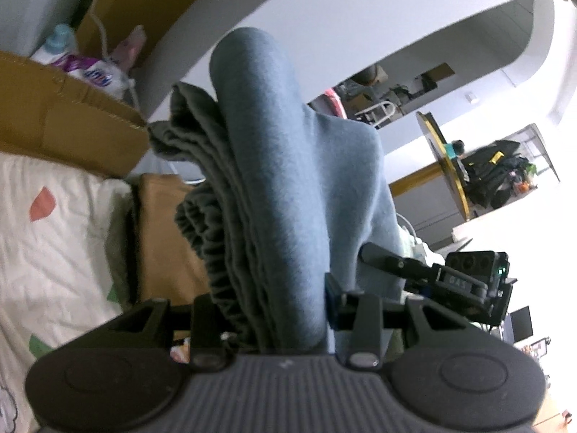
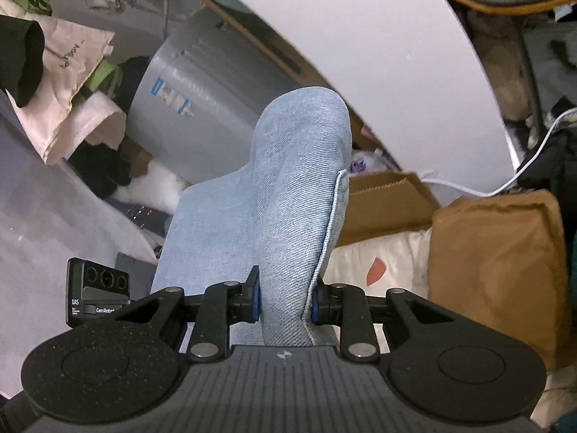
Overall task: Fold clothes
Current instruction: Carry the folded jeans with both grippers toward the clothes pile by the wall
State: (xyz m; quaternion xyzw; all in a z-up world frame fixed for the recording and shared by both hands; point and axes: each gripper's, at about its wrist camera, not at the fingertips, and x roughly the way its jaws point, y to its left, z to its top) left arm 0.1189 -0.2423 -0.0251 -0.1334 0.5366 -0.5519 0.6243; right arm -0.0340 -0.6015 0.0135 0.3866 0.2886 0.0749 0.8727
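Left tongs (image 1: 268, 310) pinched blue denim garment (image 1: 288, 180) plus grey elastic-waisted cloth (image 1: 220, 223); right tongs (image 2: 284, 303) clamped same denim's hemmed edge.

the jeans (image 2: 288, 195) are pale twill denim, matt, with a stitched hem; in the left view a grey ribbed knit (image 1: 216, 238) (soft, gathered) lies against them. both grippers (image 1: 267, 310) (image 2: 283, 303) are matt black plastic, ridged. the box (image 1: 54, 108) is plain brown cardboard.

Two grippers (image 1: 267, 310) (image 2: 283, 303), one denim garment (image 2: 288, 195)
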